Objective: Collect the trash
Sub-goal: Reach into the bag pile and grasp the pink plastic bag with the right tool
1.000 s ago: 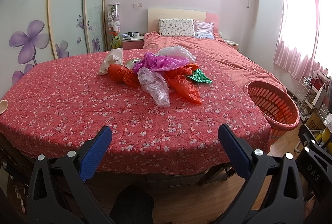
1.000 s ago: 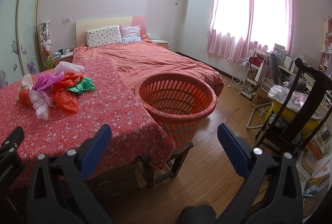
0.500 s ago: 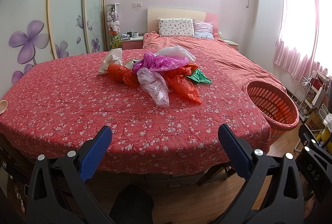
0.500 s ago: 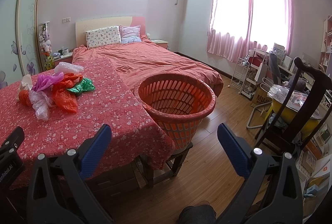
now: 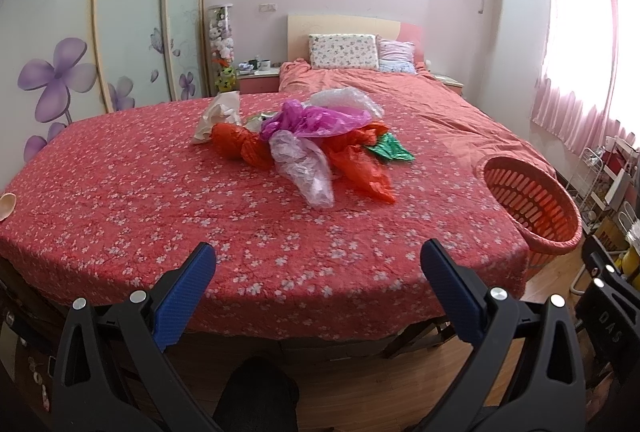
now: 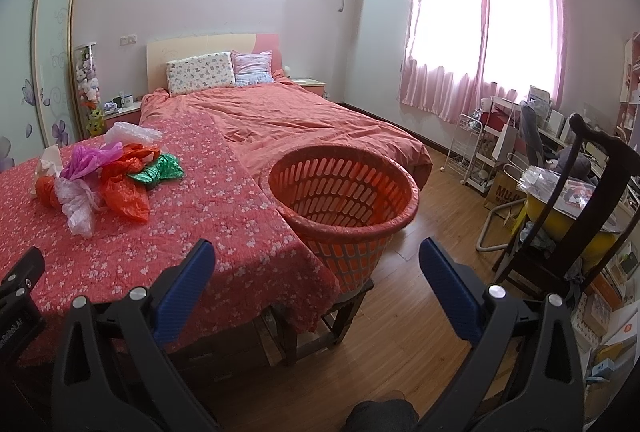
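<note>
A heap of crumpled plastic bags (image 5: 308,140) lies on a table with a red flowered cloth (image 5: 160,200): purple, orange-red, clear, white and green ones. It also shows in the right wrist view (image 6: 108,176). An orange slatted basket (image 6: 344,200) stands on a low stool at the table's right end; it also shows in the left wrist view (image 5: 528,204). My left gripper (image 5: 318,272) is open and empty, short of the table's near edge. My right gripper (image 6: 316,270) is open and empty, in front of the basket.
A bed with a red cover (image 6: 288,120) lies behind the table. A dark wooden chair (image 6: 568,208) with a yellow basin, a wire rack (image 6: 472,152) and a cluttered desk stand at the right. A sliding wardrobe (image 5: 80,32) lines the left wall.
The left gripper has edged slightly toward the table; the heap sits a little lower in view. The right view has barely shifted. Both grippers stay open.
</note>
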The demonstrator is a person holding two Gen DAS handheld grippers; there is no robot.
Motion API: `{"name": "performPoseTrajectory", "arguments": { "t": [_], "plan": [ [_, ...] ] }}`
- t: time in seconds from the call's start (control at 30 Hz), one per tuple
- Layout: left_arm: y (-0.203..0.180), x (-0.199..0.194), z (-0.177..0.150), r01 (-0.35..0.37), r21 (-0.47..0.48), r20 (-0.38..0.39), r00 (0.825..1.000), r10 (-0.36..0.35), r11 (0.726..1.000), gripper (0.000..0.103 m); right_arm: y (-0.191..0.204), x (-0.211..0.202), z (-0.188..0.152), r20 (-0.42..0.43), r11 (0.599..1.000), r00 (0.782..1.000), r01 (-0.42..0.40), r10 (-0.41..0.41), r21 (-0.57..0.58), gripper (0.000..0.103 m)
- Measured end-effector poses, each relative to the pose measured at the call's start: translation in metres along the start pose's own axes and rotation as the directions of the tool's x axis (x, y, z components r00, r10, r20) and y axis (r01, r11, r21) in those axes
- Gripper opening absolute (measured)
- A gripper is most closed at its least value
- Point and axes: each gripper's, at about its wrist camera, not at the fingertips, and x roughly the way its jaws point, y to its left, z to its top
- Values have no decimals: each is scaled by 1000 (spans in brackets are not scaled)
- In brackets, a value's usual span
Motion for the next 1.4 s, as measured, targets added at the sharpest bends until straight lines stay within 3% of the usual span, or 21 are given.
{"name": "performPoseTrajectory", "arguments": {
  "t": [0.47, 0.7, 0.87, 0.93, 1.0, 1.13, 1.4],
  "plan": [
    [74, 53, 28, -46, -129, -62, 997, 38, 991, 101, 69, 50, 39, 3, 980, 981, -193, 193, -45, 99],
    [113, 74, 46, -109, -160, -45, 994, 103, 981, 101, 131, 72, 76, -14, 930, 932, -362, 362, -64, 98],
    [144, 90, 63, -159, -176, -50, 987, 152, 971, 101, 184, 91, 101, -68, 874, 876, -481, 477, -66, 85],
    [156, 96, 67, -164, -186, -52, 986, 157, 969, 101, 207, 101, 107, -107, 849, 850, -525, 516, -70, 74],
    [168, 102, 71, -163, -200, -63, 986, 154, 966, 101, 226, 112, 108, -143, 834, 835, -545, 532, -81, 68],
    [188, 115, 75, -158, -227, -84, 986, 142, 961, 101, 267, 132, 111, -199, 817, 818, -566, 540, -112, 65],
    [202, 129, 73, -151, -212, -102, 986, 132, 966, 101, 318, 158, 105, -248, 811, 829, -550, 502, -198, 64]
  ]
}}
